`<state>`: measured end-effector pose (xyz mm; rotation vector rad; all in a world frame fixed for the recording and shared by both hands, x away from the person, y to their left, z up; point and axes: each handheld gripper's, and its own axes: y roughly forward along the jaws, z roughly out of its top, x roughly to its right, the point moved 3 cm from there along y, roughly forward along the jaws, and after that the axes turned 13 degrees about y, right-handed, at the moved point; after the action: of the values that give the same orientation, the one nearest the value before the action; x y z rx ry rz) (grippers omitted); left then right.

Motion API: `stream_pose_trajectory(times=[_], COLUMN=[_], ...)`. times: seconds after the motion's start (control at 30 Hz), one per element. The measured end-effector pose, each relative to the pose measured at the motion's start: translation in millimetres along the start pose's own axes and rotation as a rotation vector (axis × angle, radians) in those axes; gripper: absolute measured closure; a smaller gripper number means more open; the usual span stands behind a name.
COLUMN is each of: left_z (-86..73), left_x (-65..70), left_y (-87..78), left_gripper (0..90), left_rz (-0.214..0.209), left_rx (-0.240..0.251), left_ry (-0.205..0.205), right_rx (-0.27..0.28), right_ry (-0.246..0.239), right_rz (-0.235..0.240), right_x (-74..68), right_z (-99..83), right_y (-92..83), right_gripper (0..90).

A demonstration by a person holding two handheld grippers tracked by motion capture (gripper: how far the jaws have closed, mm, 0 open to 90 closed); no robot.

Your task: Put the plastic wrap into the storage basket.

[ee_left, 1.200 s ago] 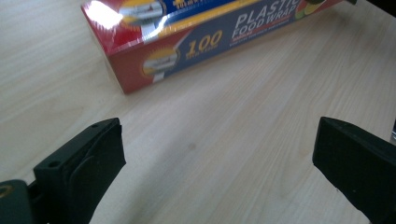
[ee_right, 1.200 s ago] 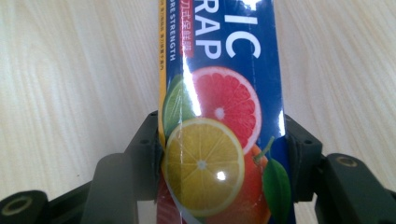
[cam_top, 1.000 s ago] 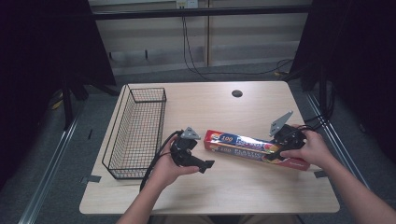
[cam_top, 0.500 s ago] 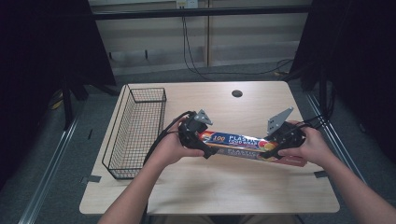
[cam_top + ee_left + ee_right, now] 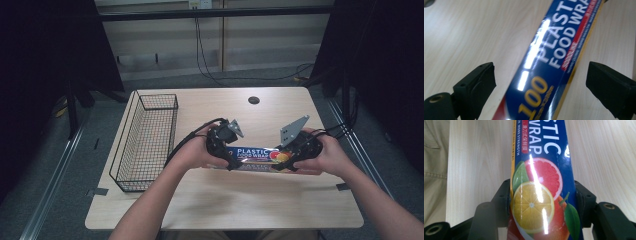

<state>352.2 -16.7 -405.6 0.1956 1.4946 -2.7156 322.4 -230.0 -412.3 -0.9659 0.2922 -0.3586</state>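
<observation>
Blue cardboard wrap box (image 5: 252, 158) is sitting clamped in my right claw (image 5: 541, 207) at its fruit end; my left claw (image 5: 539, 85) is gaping astride the other end, untouched. I'm judging closing it comes next.

I see a wire basket (image 5: 145, 142) on the table's (image 5: 250, 200) left side, near a dark grommet (image 5: 253, 100).

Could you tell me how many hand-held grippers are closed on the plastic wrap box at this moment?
1. The right hand-held gripper is clamped on the fruit-printed end of the plastic wrap box. The left hand-held gripper straddles the other end, open, its jaws clear of the box's sides.
</observation>
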Motion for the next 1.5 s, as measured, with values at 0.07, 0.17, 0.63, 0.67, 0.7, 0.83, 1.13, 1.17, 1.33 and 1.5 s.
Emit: stream_pose_trajectory(times=[0.07,0.17,0.63,0.67,0.7,0.83,1.13,1.17,1.33,1.5], left_z=[4.2,10.2,22.2,22.5,22.5,24.2,26.8,25.9,21.2,14.9], left_x=[1.9,5.0,12.3,13.5,14.9,21.0,29.5,29.1,24.3,18.7], left_y=[6.3,14.6,21.1,21.7,22.4,19.9,15.3,14.4,6.3,-0.4], left_gripper=[11.5,13.8,39.0,39.4,40.0,41.4,43.0,43.2,43.5,43.5], left_rz=[-0.006,-0.038,-0.119,-0.126,-0.136,-0.150,-0.118,-0.128,-0.116,-0.108], left_rx=[-0.033,-0.046,-0.103,-0.106,-0.109,-0.121,-0.118,-0.128,-0.119,-0.120], left_ry=[0.049,0.071,0.114,0.102,0.093,0.070,0.000,-0.010,-0.067,-0.111], right_rx=[0.003,0.002,-0.005,-0.003,-0.009,-0.012,0.035,0.039,0.057,0.132], right_ry=[-0.006,-0.024,-0.065,-0.073,-0.077,-0.088,-0.063,-0.057,0.009,0.095], right_rz=[0.009,0.023,0.070,0.069,0.077,0.135,0.162,0.158,0.128,0.061], right_x=[-0.8,-2.7,-5.4,-5.2,-4.8,-3.5,0.7,1.2,8.2,19.5], right_z=[1.6,5.2,9.6,9.6,9.5,8.0,6.1,5.8,1.8,-0.2], right_y=[1.3,2.0,1.0,1.0,1.3,2.9,6.3,7.2,7.6,1.4], right_gripper=[43.9,43.8,43.7,43.6,43.4,42.2,33.8,31.3,14.6,0.0])
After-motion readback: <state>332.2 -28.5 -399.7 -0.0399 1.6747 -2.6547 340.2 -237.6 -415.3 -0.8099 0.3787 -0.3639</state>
